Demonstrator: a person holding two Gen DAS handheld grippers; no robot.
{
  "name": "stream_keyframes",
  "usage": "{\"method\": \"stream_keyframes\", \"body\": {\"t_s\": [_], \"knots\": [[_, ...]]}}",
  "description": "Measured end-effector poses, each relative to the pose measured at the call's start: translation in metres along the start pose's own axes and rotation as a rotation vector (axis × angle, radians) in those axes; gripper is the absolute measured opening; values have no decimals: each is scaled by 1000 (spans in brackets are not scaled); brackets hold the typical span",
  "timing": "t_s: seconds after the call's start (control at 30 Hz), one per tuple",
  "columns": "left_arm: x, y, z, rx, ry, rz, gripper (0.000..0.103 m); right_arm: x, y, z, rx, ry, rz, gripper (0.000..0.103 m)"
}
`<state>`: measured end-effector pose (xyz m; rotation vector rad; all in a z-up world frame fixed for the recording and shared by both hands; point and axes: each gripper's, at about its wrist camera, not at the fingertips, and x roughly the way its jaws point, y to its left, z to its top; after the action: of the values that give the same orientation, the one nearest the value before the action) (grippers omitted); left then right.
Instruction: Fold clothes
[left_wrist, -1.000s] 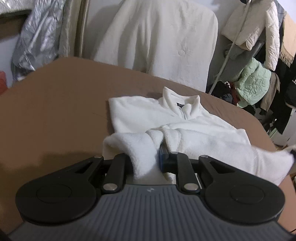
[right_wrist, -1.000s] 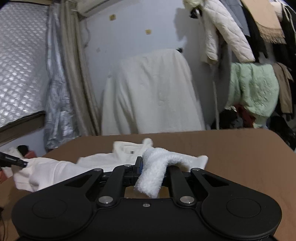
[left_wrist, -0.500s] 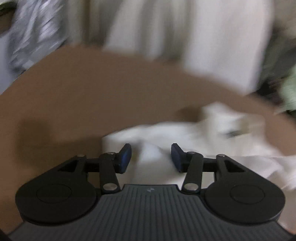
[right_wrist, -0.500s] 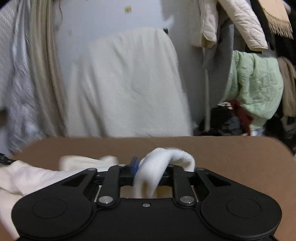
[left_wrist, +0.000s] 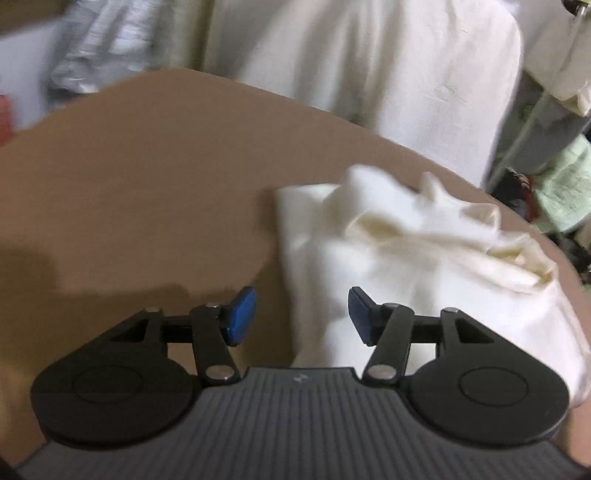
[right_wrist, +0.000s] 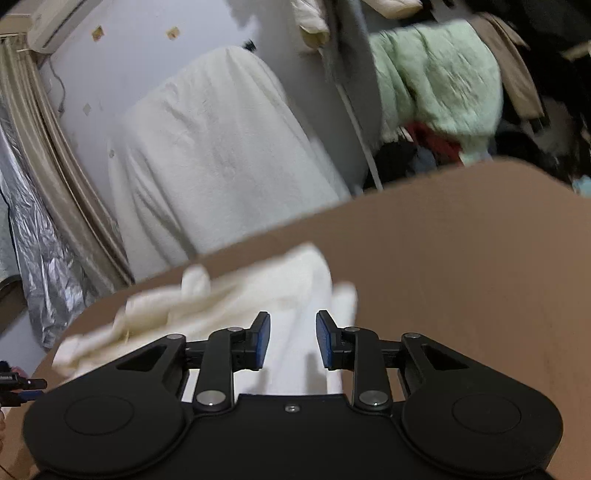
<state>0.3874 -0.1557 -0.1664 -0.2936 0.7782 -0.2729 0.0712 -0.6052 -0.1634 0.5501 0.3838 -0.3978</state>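
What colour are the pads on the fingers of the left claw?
Blue, on black fingers. The pads of the left claw show best in the left wrist view.

Both views are fisheye cameras, each seated just behind its own gripper and looking forward along the two fingers. The left wrist view sits low and close over the brown bench (left_wrist: 147, 184), facing across it toward the far wall, with the left gripper (left_wrist: 302, 317) filling the lower frame and the white fleece garment (left_wrist: 424, 266) close ahead to the right. The right wrist view looks the same general way but is rolled, so the bench (right_wrist: 461, 258) edge slants, with the right gripper (right_wrist: 291, 341) directly over the garment (right_wrist: 258, 291). Both views share the bench, the garment, the white draped cover (left_wrist: 388, 74) (right_wrist: 221, 147) behind and the hanging green jacket (left_wrist: 565, 184) (right_wrist: 436, 81).
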Motion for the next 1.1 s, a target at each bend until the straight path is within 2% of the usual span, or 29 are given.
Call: {"method": "stream_keyframes", "body": {"t_s": [0.03,0.07,0.13,0.17,0.23,0.3,0.33,0.43,0.5,0.57,0.6,0.67,0.7,0.73,0.8,0.87,0.93,1.0,1.07,1.1], "knots": [[-13,14,-17,-73,-24,-12,64,-9,-1,-14,21,13,-1,33],[-20,27,-33,-142,-14,-42,64,-16,-2,-26,43,27,-2,33],[-26,47,-59,-250,47,-88,64,-29,-2,-55,95,70,9,33],[-24,50,-64,-270,80,-101,64,-33,-3,-67,119,89,19,35],[-20,49,-72,-276,124,-128,64,-31,-3,-85,182,135,73,36],[-19,38,-71,-235,119,-157,64,-21,-2,-92,256,171,131,39],[-19,31,-71,-217,111,-185,64,-14,-1,-94,295,187,159,47],[-6,12,-72,-229,125,-261,64,6,-2,-94,408,159,192,61],[13,-5,-70,-203,184,-229,64,22,-4,-94,485,150,203,67],[32,-27,-68,-159,222,-194,64,42,-7,-95,564,173,196,67],[39,-34,-67,-161,224,-191,64,52,-10,-96,601,179,187,67],[43,-39,-69,-198,177,-179,58,60,-13,-90,619,150,164,65],[43,-40,-71,-209,149,-164,47,57,-12,-83,578,108,126,45],[42,-40,-74,-201,137,-141,41,53,-9,-75,515,54,75,20],[43,-41,-81,-161,136,-103,41,45,1,-63,409,-4,42,20],[42,-41,-83,-142,131,-90,41,40,11,-60,349,-15,8,20],[37,-36,-83,-171,113,-86,44,34,18,-60,325,-29,-23,21],[32,-29,-82,-212,90,-83,47,28,7,-67,425,-55,-12,26],[30,-19,-80,-251,76,-89,54,24,-5,-78,528,-58,14,36],[32,-14,-79,-267,81,-99,56,23,-10,-84,575,-50,26,46]]}}
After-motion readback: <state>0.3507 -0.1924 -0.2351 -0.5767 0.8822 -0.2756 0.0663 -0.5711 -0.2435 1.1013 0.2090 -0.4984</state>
